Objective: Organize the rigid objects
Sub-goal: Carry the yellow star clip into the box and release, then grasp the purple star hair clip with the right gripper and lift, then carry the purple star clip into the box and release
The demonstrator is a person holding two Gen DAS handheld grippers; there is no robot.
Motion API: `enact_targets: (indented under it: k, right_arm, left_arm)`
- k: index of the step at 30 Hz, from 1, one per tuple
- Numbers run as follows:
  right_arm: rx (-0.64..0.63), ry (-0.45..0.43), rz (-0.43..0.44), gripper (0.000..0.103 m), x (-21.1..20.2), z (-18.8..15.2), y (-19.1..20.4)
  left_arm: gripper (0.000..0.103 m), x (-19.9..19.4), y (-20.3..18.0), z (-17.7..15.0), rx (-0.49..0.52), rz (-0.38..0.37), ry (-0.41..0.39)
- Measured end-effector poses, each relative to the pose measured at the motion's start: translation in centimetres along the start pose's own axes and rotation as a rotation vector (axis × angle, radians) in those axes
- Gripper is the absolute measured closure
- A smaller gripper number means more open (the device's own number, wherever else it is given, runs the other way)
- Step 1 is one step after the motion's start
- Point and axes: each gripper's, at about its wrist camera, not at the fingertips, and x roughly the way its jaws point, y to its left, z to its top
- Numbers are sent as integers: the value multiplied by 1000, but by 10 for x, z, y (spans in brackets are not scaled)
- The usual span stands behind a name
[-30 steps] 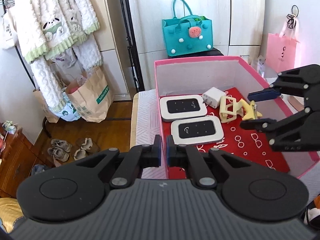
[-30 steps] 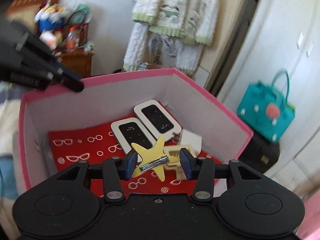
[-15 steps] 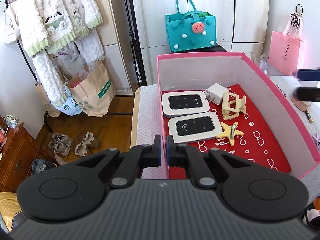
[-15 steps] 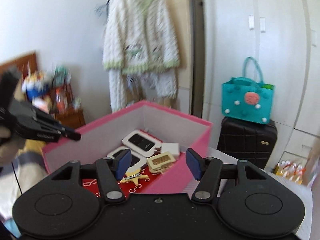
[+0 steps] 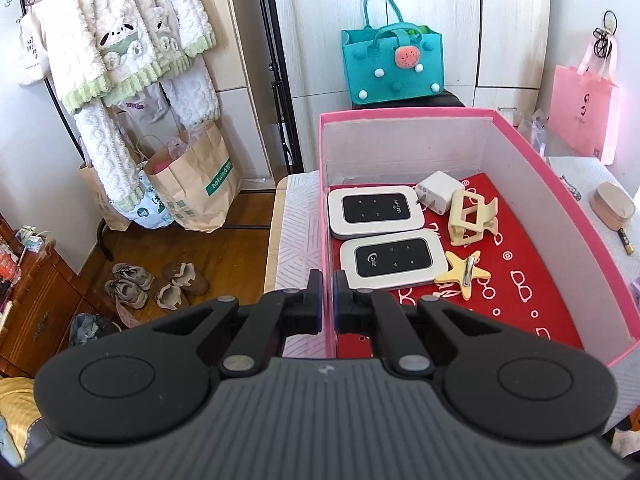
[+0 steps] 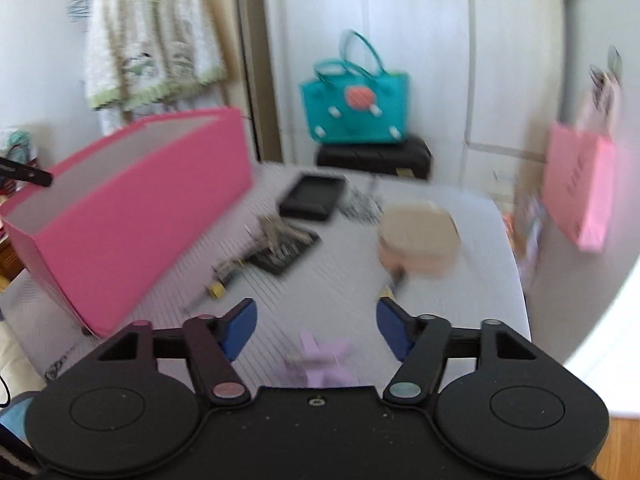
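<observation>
The pink box point(image 5: 560, 208) holds two white wifi routers point(image 5: 376, 210), a white charger point(image 5: 438, 196), a cream hair claw point(image 5: 472, 218) and a yellow star clip point(image 5: 464, 274). My left gripper point(image 5: 327, 300) is shut on the box's near left wall. My right gripper point(image 6: 316, 330) is open and empty above the table, outside the box point(image 6: 132, 216). A purple star clip point(image 6: 320, 364) lies between its fingers. A round beige case point(image 6: 418, 242), black trays point(image 6: 312, 196) and small loose items lie ahead; the view is blurred.
A teal bag point(image 5: 392, 62) stands on a black case behind the table. A pink bag point(image 5: 582, 112) hangs at right. A clothes rack, paper bags point(image 5: 192, 184) and shoes point(image 5: 156, 284) are on the floor at left.
My right gripper let go of the yellow star clip in the box, drew out and swung right over the table. My left gripper stayed shut on the box wall.
</observation>
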Motion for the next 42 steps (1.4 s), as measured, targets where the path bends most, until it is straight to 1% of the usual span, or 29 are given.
enact_targets:
  k: [2,5,7,9,12,14,16,19,22,26,30,33,35,37,40,42]
  right_arm:
    - [38,39,26,34,2,-7,-5]
    - [53,69,49,34,5,-17,-3]
    - [55,85,49,35,10,-20,0]
    - [36,92,29,39,16,-22,4]
    - [-20,75,-20,39,23,-24,10]
    - [-48,65,-29,41,25,-23,12]
    - [-43,62,-16,49,25,-21,11]
    - [-31,60,-7,50,23,-20,8]
    - [15,46,-10,50,22,-20,3]
    - [7,24,-8,50,18,-16,8]
    - [-13,-17,44,50,10,1,20]
    - [-54,-88,93,49,-1,25,37]
    - [-86,-138,146,49,-9,44,50]
    - [-106,-170,215,49,-13,64,63]
    - [-141,-183,305,49,-10,92,86]
    - [-174,-166,350,49,-3,107,104]
  left_arm:
    - [98,-1,-3,0,14,15,-3]
    - [98,-1,-6,1,29,29,-2]
    - [98,0,-7,1,35,37,-1]
    - [98,0,-8,1,38,42,2]
    - [98,0,-8,2,34,43,7]
    - [98,0,-8,2,34,45,9]
    - [98,0,-8,2,33,46,8]
    - [98,0,-8,2,32,45,8]
    - [98,-1,-7,1,30,44,9]
    - [98,-2,-8,-2,48,50,-8]
    - [98,-2,-6,-3,45,43,1]
    - [98,-2,-4,-3,44,36,5]
    - [98,-2,-3,-2,47,30,8]
    - [98,0,-3,-1,52,26,13]
    - [98,2,-4,-1,66,24,15]
    - [99,3,-3,-1,70,18,14]
